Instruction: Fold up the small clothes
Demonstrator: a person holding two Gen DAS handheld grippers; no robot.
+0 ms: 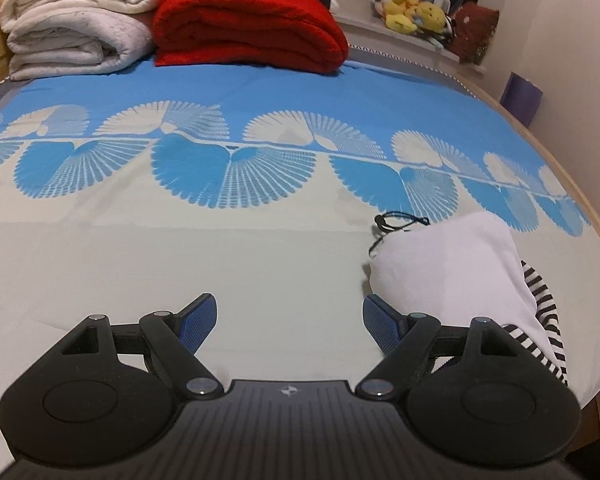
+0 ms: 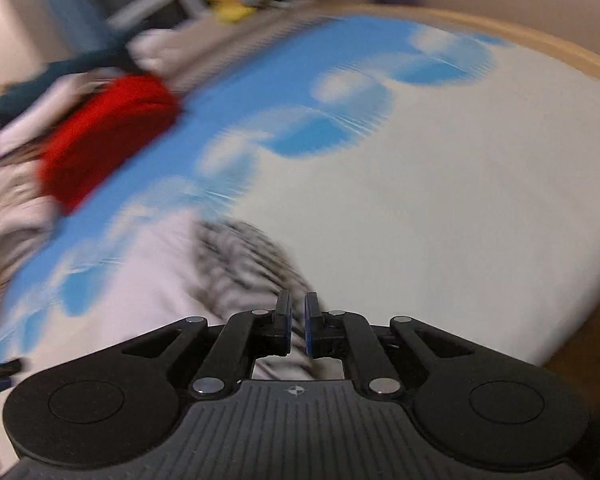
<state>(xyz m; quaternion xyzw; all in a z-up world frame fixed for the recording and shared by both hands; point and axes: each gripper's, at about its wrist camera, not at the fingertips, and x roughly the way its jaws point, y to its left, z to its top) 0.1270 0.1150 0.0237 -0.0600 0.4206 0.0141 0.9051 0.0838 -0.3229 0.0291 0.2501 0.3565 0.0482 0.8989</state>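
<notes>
A white garment (image 1: 452,264) lies bunched on the bed sheet (image 1: 260,260) at the right, on top of a black-and-white striped garment (image 1: 544,320). A thin black cord (image 1: 400,220) sticks out at its far end. My left gripper (image 1: 289,308) is open wide over bare sheet, and its right finger is beside the white garment's near corner. The right wrist view is blurred. In it my right gripper (image 2: 298,304) hangs over the striped garment (image 2: 252,256) with its jaws a narrow slit apart and nothing pinched between them. The white garment (image 2: 156,264) lies to the left of the stripes.
A folded red blanket (image 1: 252,28) and stacked white blankets (image 1: 76,20) sit at the far end of the bed. Yellow plush toys (image 1: 414,10) rest on a shelf beyond. The bed's wooden edge (image 1: 560,160) curves along the right.
</notes>
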